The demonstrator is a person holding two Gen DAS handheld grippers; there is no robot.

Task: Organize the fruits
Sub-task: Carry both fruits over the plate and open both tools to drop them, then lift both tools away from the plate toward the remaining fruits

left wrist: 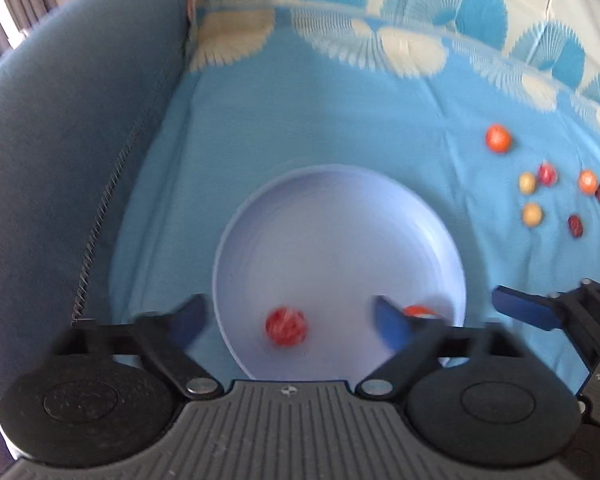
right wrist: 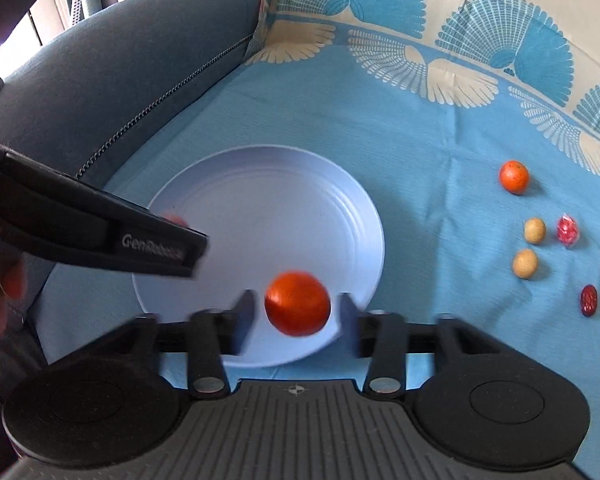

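Two fruits sit low on the plate [left wrist: 340, 216]: a red ball [left wrist: 286, 326] between the spread left gripper [left wrist: 288, 320], an orange [right wrist: 297, 303] between the right gripper [right wrist: 296, 312], jaws apart. Light, smooth, likely to roll; pinch across the middle.

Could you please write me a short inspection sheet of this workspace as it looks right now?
Surface: blue cloth with a fan pattern, spread flat.
Job's things: pale plate; an orange fruit over its near rim, a red fruit on it; loose fruits lie on the cloth to the right.
Clutter: nothing seen.
Claws: left claw open above the plate, the red fruit between its fingers but clear of them; right claw open, the orange fruit in its gap, untouched.
Cables: nothing seen.
Surroundings: grey-blue sofa arm to the left, curtains behind.
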